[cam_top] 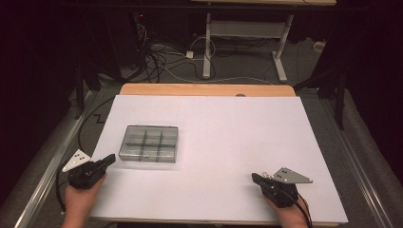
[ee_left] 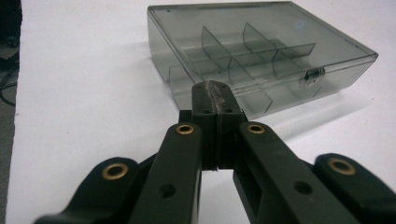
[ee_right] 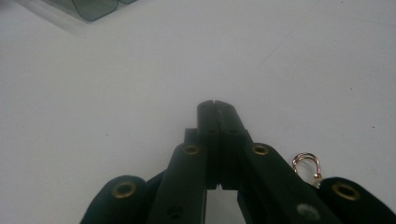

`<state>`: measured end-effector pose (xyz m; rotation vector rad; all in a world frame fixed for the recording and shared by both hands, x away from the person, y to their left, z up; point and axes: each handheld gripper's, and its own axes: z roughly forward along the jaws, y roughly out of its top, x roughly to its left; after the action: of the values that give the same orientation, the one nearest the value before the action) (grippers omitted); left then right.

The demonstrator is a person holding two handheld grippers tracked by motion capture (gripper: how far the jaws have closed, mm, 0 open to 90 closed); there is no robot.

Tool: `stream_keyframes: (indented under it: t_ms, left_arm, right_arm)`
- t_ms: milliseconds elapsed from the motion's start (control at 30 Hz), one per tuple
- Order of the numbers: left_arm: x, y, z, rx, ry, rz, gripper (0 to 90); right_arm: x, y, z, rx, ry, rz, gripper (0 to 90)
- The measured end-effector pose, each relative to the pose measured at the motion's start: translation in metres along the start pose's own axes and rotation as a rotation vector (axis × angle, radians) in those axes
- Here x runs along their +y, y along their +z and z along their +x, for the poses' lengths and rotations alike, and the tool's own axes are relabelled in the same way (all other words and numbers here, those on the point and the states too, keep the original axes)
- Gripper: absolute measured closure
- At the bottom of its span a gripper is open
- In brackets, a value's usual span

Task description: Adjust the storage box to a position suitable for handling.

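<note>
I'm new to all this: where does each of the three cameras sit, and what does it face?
High view: above the table's near edge, looking down; both hands, left hand-held gripper, right hand-held gripper.
Left gripper view: rides that gripper, facing the compartment box.
Right gripper view: rides that gripper, facing white tabletop, small ring.
Shared: the box.

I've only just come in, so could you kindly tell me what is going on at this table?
A person holds a hand-held gripper in each hand, resting near the front edge of a white table. The left gripper and the right gripper both have their jaws shut on nothing. A closed, clear divided box lies on the table just beyond the left gripper, untouched. A small metal hook lies beside the right gripper. Nothing is being handled yet.
</note>
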<state>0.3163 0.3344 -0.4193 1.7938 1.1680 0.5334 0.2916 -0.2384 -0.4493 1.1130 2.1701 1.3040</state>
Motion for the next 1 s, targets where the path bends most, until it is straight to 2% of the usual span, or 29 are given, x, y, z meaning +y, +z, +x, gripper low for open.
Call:
stream_keyframes:
  t_ms: [133,200,233,300,400,500,567,767,933,1000]
  left_arm:
    - [0.009,0.003,-0.001,-0.011,-0.002,-0.006,87.9]
    - [0.015,0.005,-0.004,-0.015,0.023,-0.007,87.9]
    - [0.023,0.008,-0.006,-0.002,0.042,-0.005,87.9]
    - [0.027,0.009,-0.006,0.0,0.042,-0.011,87.9]
    - [0.042,0.019,-0.003,0.005,0.033,-0.026,87.9]
    - [0.048,0.025,0.0,0.007,0.028,-0.021,87.9]
    - [0.055,0.036,0.006,0.009,0.013,-0.018,87.9]
    - [0.064,0.051,0.014,0.006,-0.003,-0.004,88.0]
    - [0.072,0.063,0.019,0.029,0.01,0.009,87.9]
    - [0.075,0.069,0.023,0.045,0.001,0.018,87.9]
  right_arm:
    - [0.0,0.0,0.0,0.003,0.001,0.0,90.0]
    - [0.0,-0.001,0.0,0.005,0.002,-0.007,90.0]
    - [0.0,-0.002,0.0,0.006,0.002,-0.008,90.0]
    - [0.0,-0.002,-0.001,0.008,0.003,-0.009,90.0]
    - [0.0,-0.002,-0.001,0.011,0.002,-0.008,90.0]
    - [0.0,-0.002,-0.001,0.012,0.0,-0.008,90.0]
    - [0.001,-0.002,-0.001,0.013,-0.001,-0.009,90.0]
    - [0.0,-0.003,-0.001,0.013,0.001,-0.004,90.0]
    - [-0.001,-0.002,-0.001,0.014,0.001,-0.002,90.0]
    - [-0.001,-0.002,-0.001,0.014,0.001,-0.001,90.0]
